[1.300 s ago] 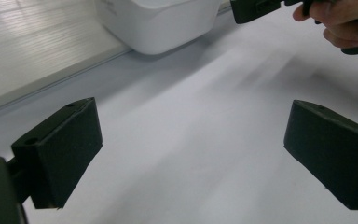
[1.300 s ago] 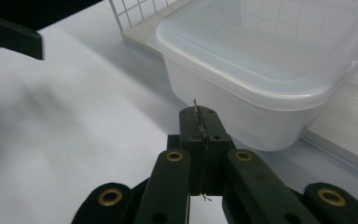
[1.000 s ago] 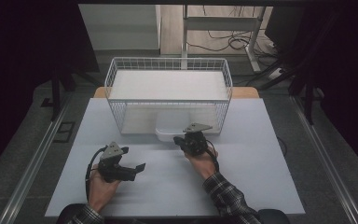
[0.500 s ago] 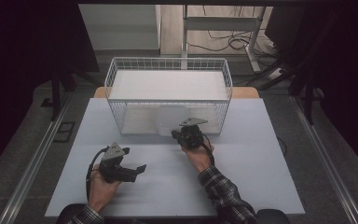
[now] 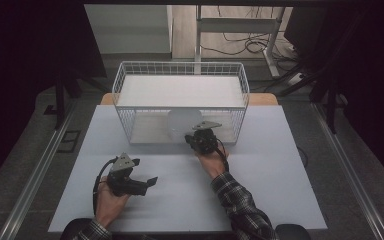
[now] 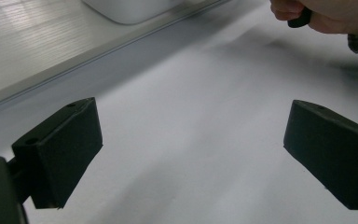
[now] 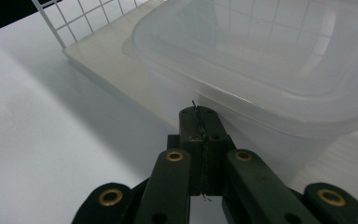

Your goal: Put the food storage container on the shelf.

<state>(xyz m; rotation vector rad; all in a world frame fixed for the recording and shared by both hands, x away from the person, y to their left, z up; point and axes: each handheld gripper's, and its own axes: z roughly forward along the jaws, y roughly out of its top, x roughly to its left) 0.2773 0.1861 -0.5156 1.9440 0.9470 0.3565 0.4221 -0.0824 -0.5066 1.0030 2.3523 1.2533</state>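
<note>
From the high view we see the right gripper (image 5: 198, 139) at the open front of the white wire rack (image 5: 125, 90), its closed tip at the near wall of a clear plastic container (image 5: 182, 125) that sits on the rack's lower shelf, under the upper shelf; we judge the work to be pushing this tub into the rack, and it already lies inside the frame, so most of that seems done. The left gripper (image 5: 145, 184) rests on the table (image 5: 280, 165), well apart from the rack. In the left gripper view its jaws stand spread with nothing between them, bare table beyond, and the other hand (image 6: 326, 16) shows far off at the top right. In the right gripper view the jaws are pressed flat together, pinching nothing, and their tip touches or nearly touches the container (image 7: 270, 70); we cannot tell which. What is left, in our judgement, is a last nudge deeper and drawing the hand back.
</note>
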